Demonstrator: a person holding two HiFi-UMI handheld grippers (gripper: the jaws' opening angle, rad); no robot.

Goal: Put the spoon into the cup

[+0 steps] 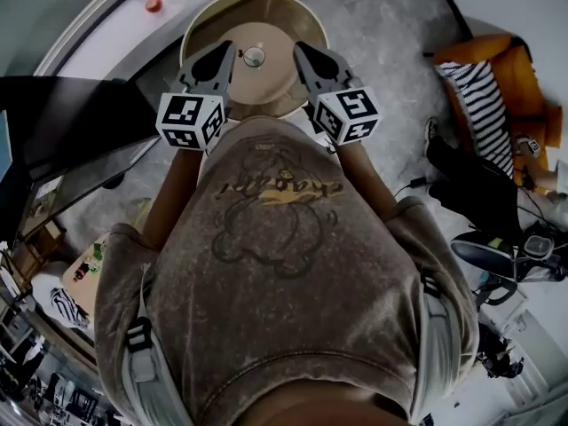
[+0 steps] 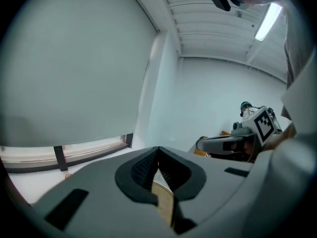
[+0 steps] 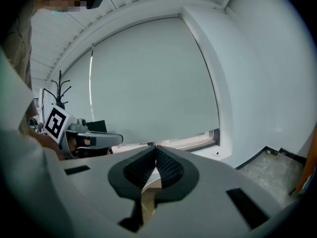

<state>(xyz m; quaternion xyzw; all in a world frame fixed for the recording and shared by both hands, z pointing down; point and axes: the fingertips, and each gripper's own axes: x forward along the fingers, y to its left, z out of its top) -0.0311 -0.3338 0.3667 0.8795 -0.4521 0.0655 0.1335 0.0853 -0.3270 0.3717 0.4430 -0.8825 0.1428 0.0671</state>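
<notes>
A small cup [image 1: 254, 57] stands at the middle of a round tan table [image 1: 206, 27] in the head view. I cannot make out a spoon in any view. My left gripper [image 1: 227, 51] and right gripper [image 1: 299, 51] are held up close to the person's chest, either side of the cup and above the table's near edge. Both are shut with nothing between their jaws. The left gripper view looks at a white wall over its closed jaws [image 2: 157, 151], with the right gripper [image 2: 233, 143] beside it. The right gripper view shows closed jaws [image 3: 155, 150] and the left gripper [image 3: 86, 139].
A red button [image 1: 153, 4] sits on a white curved ledge behind the table. A dark desk top [image 1: 62, 118] lies to the left. An orange chair with a striped cushion [image 1: 484, 87] and dark bags [image 1: 470, 185] stand on the grey floor to the right.
</notes>
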